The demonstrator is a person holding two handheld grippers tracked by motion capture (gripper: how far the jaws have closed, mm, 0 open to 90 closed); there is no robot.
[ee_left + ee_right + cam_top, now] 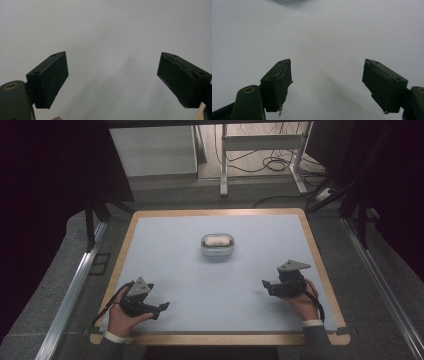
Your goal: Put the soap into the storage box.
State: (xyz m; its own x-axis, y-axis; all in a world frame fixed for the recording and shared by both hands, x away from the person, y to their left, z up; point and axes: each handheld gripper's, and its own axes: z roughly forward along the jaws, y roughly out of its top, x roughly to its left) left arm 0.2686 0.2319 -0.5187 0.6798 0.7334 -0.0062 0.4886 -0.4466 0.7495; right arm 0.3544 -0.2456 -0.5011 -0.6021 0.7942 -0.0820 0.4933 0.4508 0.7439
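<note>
Two grippers: both low over the near part of the tabletop, one in each of the person's hands, well apart from each other.
Tabletop: pale blue-grey sheet (215,280) with a light wooden rim, seen from the high view.
Container: small clear rounded plastic tub (217,246) with a white lump inside, standing at about 12 o'clock from the tabletop's middle, upright and alone.
Left gripper: black two-jaw gripper (161,309) with a grey three-cornered plate on top, at about 7 o'clock on the tabletop, pointing toward 3 o'clock.
Left jaws: apart, with bare tabletop between them in the left gripper view (112,77).
Right gripper: black two-jaw gripper (265,285) with the same grey plate, at about 4 o'clock on the tabletop, pointing toward 9 o'clock.
Right jaws: apart, nothing between them in the right gripper view (327,82).
Tub and grippers: the tub lies well apart from both, toward 1 o'clock of the left gripper and 11 o'clock of the right.
Contact: neither gripper touches the tub.
</note>
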